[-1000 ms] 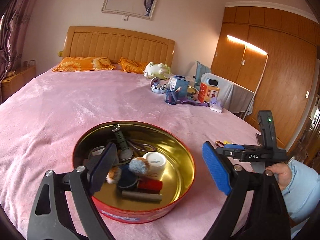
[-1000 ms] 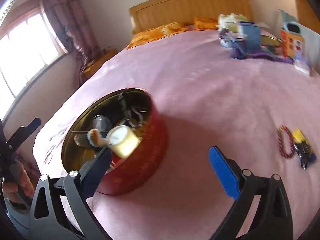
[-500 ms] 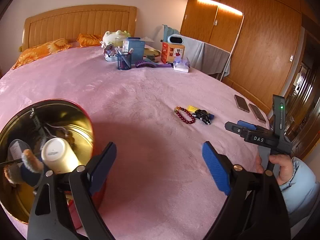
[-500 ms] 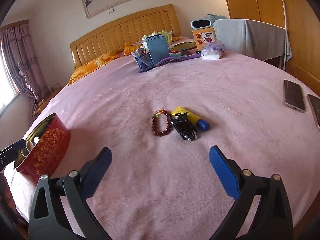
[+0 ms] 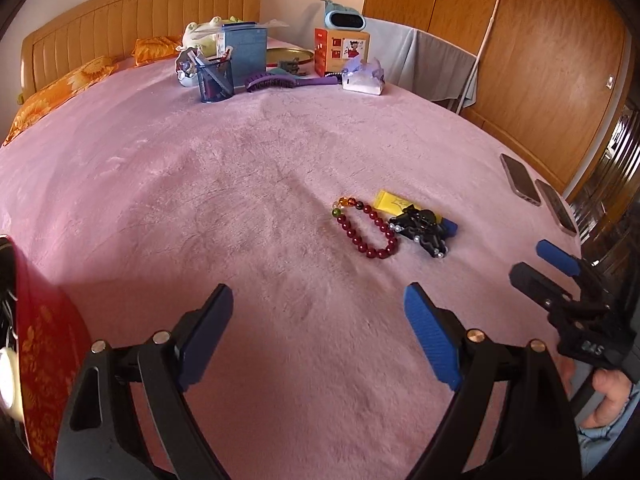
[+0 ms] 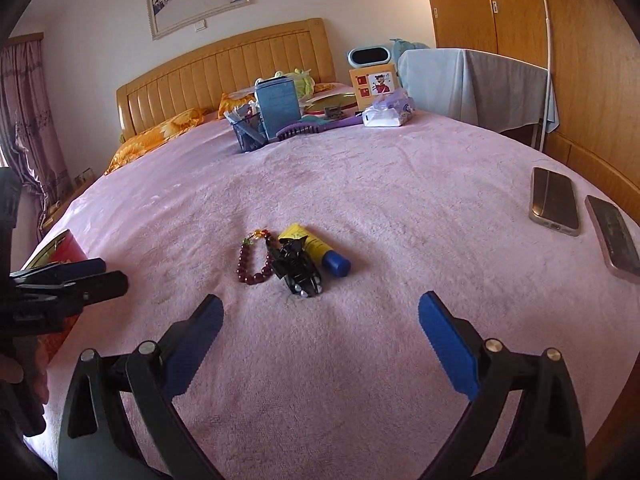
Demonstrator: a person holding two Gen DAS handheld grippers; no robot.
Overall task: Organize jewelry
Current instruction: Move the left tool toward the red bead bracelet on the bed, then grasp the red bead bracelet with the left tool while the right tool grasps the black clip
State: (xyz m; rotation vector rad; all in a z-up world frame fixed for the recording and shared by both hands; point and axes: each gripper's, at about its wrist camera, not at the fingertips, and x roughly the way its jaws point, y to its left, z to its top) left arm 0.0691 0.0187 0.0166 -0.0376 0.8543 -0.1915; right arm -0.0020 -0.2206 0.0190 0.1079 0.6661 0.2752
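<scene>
Reaching toward the red bead bracelet [image 6: 253, 260] lying on the pink blanket [image 6: 360, 184] beside a black hair clip [image 6: 297, 267], both the left gripper [image 5: 318, 334] and right gripper [image 6: 320, 338] hang with fingers wide apart and empty, so next one should probably drop over the beads and pinch.

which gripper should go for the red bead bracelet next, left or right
Probably left. The bracelet lies nearest the left gripper, whose jaws are open and empty. From the right gripper, the black hair clip partly blocks it.
</scene>
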